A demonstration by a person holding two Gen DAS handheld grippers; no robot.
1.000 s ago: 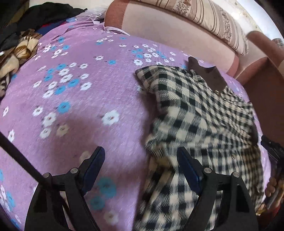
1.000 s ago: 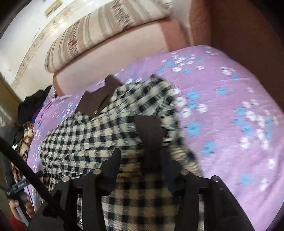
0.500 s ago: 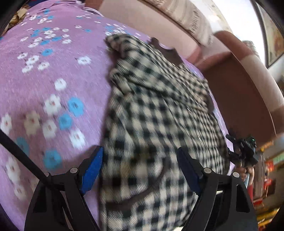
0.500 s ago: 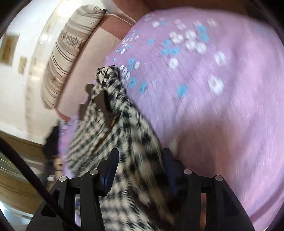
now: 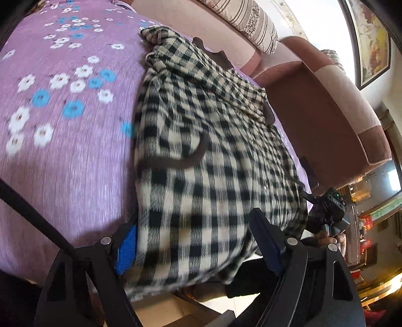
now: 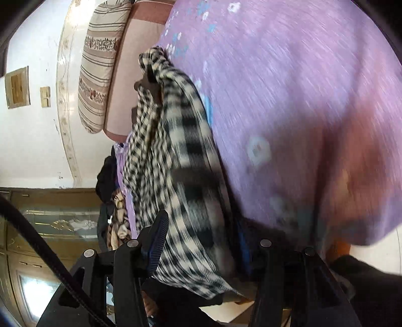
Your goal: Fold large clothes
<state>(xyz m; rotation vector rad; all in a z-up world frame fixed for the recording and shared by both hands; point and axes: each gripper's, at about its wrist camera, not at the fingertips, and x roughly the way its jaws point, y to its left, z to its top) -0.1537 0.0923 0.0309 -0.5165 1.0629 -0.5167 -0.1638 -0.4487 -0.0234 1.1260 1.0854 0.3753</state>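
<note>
A black-and-cream checked garment (image 5: 206,156) with brown trim lies on a purple flowered bedspread (image 5: 62,130), its lower edge hanging over the near edge. My left gripper (image 5: 198,239) is open, its blue-padded fingers (image 5: 125,246) astride the garment's hem. My right gripper (image 6: 198,241) has its fingers on either side of the garment's side edge (image 6: 186,191); the view is blurred, and the jaws stand apart with cloth between them. The right gripper also shows in the left wrist view (image 5: 326,208) at the garment's right edge.
A pink and brown sofa back (image 5: 326,110) with a striped cushion (image 5: 251,22) runs behind the bedspread. A pile of dark clothes (image 6: 110,191) lies at the far end. A wooden cabinet (image 6: 45,226) stands beyond. Floor (image 5: 163,312) shows below the near edge.
Both grippers have pulled back toward the near edge of the bedspread. The left moved right from bare bedspread onto the garment's hem. The right tilted sideways with the garment's edge between its fingers.
</note>
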